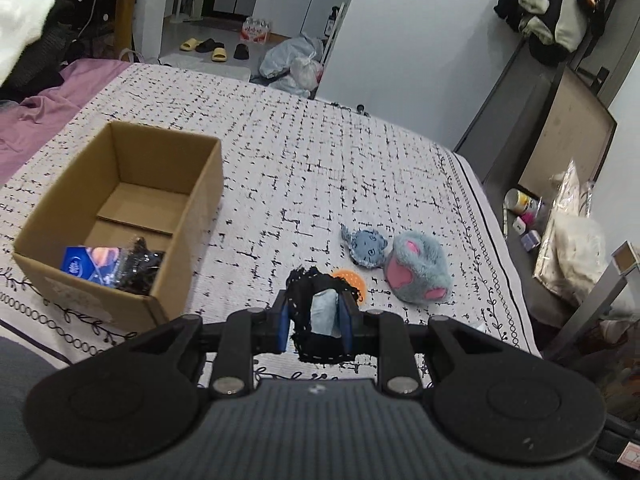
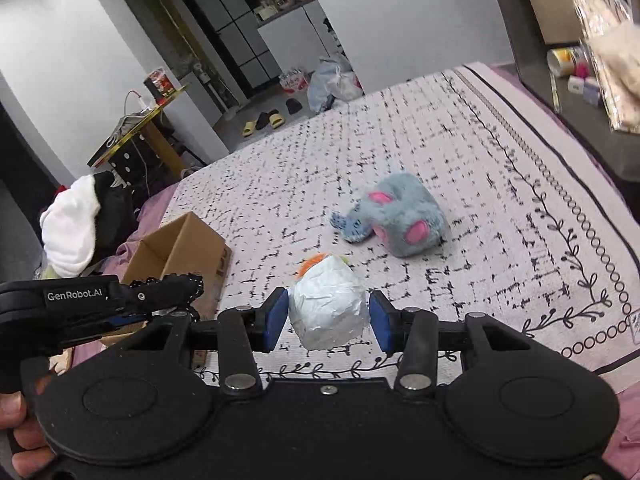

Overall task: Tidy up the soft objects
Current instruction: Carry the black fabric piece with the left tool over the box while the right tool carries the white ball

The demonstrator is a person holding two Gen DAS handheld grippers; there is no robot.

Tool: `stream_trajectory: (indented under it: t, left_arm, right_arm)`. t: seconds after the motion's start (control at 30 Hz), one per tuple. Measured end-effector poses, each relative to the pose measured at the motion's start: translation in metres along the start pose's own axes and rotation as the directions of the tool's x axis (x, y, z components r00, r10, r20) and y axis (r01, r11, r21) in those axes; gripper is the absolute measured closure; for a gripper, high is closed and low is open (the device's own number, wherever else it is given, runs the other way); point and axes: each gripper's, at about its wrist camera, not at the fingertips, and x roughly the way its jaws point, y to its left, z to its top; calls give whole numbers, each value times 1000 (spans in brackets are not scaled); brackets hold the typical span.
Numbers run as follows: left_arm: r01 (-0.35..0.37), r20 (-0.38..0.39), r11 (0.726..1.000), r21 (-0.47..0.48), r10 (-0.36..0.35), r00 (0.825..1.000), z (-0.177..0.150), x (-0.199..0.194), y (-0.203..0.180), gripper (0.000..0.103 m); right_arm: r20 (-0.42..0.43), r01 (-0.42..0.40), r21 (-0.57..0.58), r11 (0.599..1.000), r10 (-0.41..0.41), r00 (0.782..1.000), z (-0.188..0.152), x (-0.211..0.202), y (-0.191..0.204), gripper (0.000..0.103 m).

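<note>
left gripper [image 1: 316,322]: clenched on a black lacy fabric piece [image 1: 308,284] with a pale blue bit between the pads; item hangs off the bedspread, not resting on it.
right gripper [image 2: 329,322]: white crinkled bundle [image 2: 328,306] sits between the blue pads; left pad looks in contact, right pad shows a sliver of gap. Judged grasping it, not certain. Orange and green bit peeks out behind the bundle's top.
step: both grippers loaded, judged mid-carry toward the box, drop-off not yet done.
cardboard box [image 1: 192,216]: open top, flaps down inside, near the left edge of the bedspread [image 1: 320,152], left of the left gripper.
box contents: blue packet [image 1: 86,264] and a dark crumpled item [image 1: 140,266], both in the near end. Far end bare cardboard.
still on bedspread: grey-and-pink plush [image 1: 420,268] and small blue patterned pouch [image 1: 366,248], touching each other, toward the right edge. Orange disc [image 1: 354,280] just beyond the left gripper's tips.
next move: swing the left gripper left over the box opening, clear the near wall, release into the free far end. Right follows; it has farther to cross.
risk: lace may snag on a pad on release; the bundle may slip if the grip is loose.
</note>
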Motion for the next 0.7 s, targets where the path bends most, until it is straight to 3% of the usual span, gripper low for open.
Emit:
stream_trajectory:
  t: [0.7]
  left_arm:
    - [50,83,998,-33,-47,995,16,-43,48,79]
  right_arm:
    - [57,19,-98,995,-13,998,7,-25,46,59]
